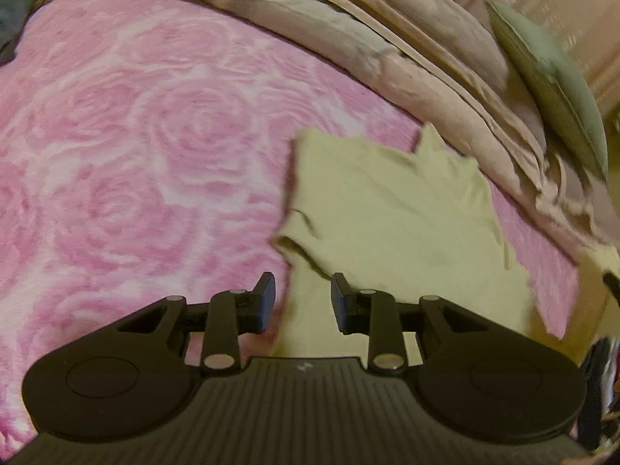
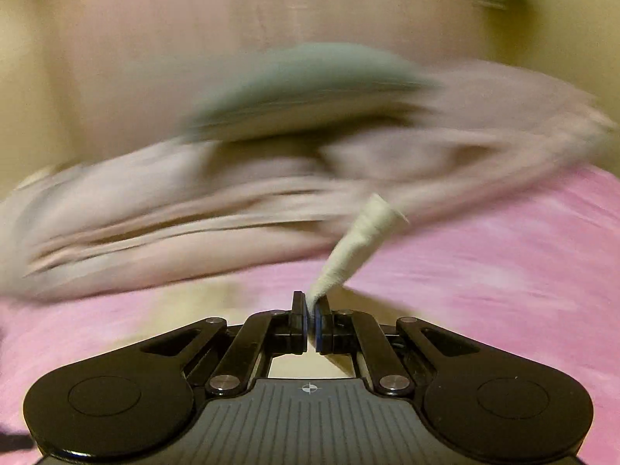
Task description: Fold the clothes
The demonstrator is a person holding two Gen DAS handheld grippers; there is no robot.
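A pale yellow garment [image 1: 387, 213] lies rumpled on the pink rose-patterned blanket [image 1: 135, 155], right of centre in the left wrist view. My left gripper [image 1: 303, 302] hovers over its near left edge. Its jaws stand apart, and cloth shows in the gap below them without either pad pressing on it. In the blurred right wrist view my right gripper [image 2: 311, 310] is shut on a strip of the same pale fabric [image 2: 360, 240], which sticks up and to the right out of the jaws. Below it the pink blanket [image 2: 484, 271] is streaked by motion.
A heap of beige bedding [image 1: 407, 58] runs along the far side of the blanket, with a grey-green pillow [image 1: 550, 77] leaning on it. Both show smeared in the right wrist view, the bedding [image 2: 155, 213] and the pillow [image 2: 310, 73]. A dark cloth [image 1: 15, 0] lies at top left.
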